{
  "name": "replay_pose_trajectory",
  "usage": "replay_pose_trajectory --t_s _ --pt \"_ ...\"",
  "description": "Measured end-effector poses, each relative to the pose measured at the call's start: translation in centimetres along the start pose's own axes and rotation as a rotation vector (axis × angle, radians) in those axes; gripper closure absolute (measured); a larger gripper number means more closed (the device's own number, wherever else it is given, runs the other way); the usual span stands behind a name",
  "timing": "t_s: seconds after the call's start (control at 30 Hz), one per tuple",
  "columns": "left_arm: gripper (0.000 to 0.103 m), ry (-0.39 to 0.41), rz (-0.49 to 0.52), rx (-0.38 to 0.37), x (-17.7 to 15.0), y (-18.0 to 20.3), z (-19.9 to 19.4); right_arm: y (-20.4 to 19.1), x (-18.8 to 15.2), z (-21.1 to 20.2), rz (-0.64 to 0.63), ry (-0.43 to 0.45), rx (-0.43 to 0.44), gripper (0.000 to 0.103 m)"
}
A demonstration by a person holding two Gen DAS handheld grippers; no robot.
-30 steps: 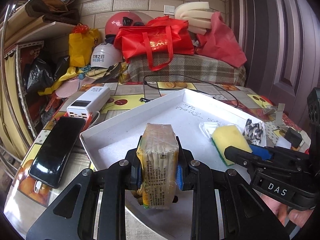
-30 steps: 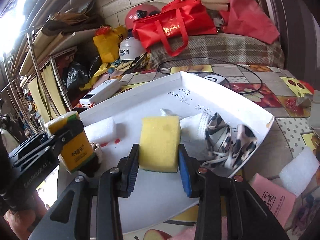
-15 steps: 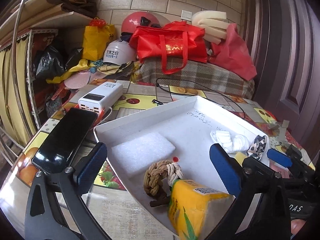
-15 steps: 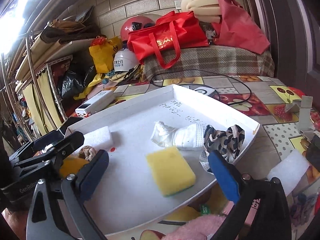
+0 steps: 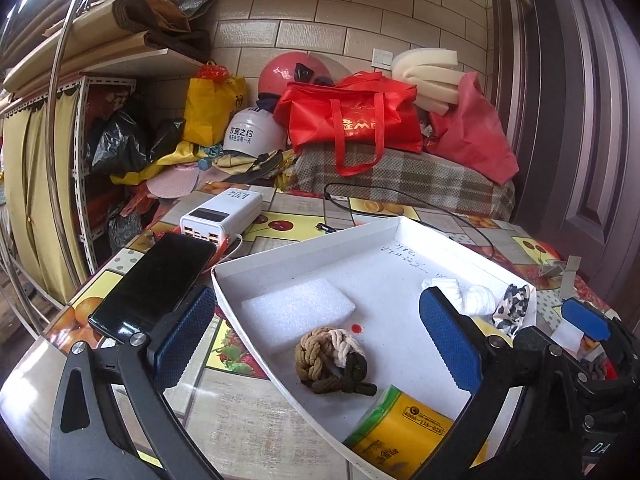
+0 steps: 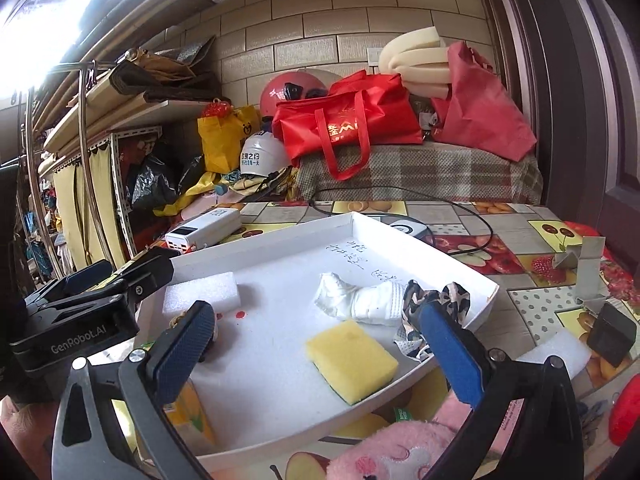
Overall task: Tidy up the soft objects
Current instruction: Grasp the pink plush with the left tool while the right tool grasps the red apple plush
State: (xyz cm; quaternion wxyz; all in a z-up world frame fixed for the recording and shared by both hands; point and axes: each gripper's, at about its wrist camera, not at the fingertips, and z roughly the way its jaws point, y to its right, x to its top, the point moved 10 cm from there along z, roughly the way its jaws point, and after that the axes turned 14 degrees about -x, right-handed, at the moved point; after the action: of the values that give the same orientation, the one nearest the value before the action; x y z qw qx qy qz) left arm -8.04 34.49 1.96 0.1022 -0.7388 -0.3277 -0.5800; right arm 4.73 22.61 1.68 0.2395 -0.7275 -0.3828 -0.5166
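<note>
Soft stuff sits in the white tray (image 6: 460, 268) on the bench: tissue pack (image 5: 396, 432) near-left, squashy, grab the long sides; yellow sponge (image 6: 352, 360) near-right, light and springy. Left claw (image 5: 316, 344) and right claw (image 6: 320, 354) both just sprang wide, holding nothing.

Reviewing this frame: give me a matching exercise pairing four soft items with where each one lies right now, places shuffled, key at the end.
Things:
1. yellow rectangular sponge
2. knotted brown and cream rope toy
3. white foam block
4. pink plush toy

Places:
A. on the table, outside the white tray's near edge
B. in the tray, right beside the yellow tissue pack
C. in the tray, in front of the rolled white sock
D. in the tray's left part, just behind the rope toy

Pairs: 1-C, 2-B, 3-D, 4-A
</note>
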Motion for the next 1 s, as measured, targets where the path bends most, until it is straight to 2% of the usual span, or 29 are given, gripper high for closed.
replay_pose_trajectory --t_s 0.27,0.5,0.63,0.73,0.83,0.9,1.0 --pt "0.0 0.011 0.161 -0.013 -0.9 4.5 -1.8 2.5 -0.9 -4.5 -0.007 0.066 0.017 0.0" --pt "0.0 -0.06 0.188 -0.173 -2.9 9.2 -2.3 8.7 -3.0 -7.5 -0.016 0.032 -0.015 0.0" --pt "0.0 -0.119 0.246 -0.276 -4.4 12.9 -2.4 14.6 -4.4 -8.7 0.023 -0.02 -0.089 0.0" --pt "0.0 -0.197 0.276 -0.355 -6.0 15.6 -1.8 20.3 -5.8 -8.7 0.106 -0.102 -0.181 0.0" --pt "0.001 -0.271 0.344 -0.344 -7.5 17.5 -0.9 25.2 -7.7 -8.4 0.203 -0.199 -0.222 0.0" --pt "0.009 -0.311 0.368 -0.337 -8.3 18.2 -0.3 27.5 -8.4 -8.2 0.257 -0.236 -0.239 0.0" --pt "0.021 -0.366 0.382 -0.345 -9.4 18.8 0.4 28.8 -8.7 -7.9 0.279 -0.253 -0.237 0.0"
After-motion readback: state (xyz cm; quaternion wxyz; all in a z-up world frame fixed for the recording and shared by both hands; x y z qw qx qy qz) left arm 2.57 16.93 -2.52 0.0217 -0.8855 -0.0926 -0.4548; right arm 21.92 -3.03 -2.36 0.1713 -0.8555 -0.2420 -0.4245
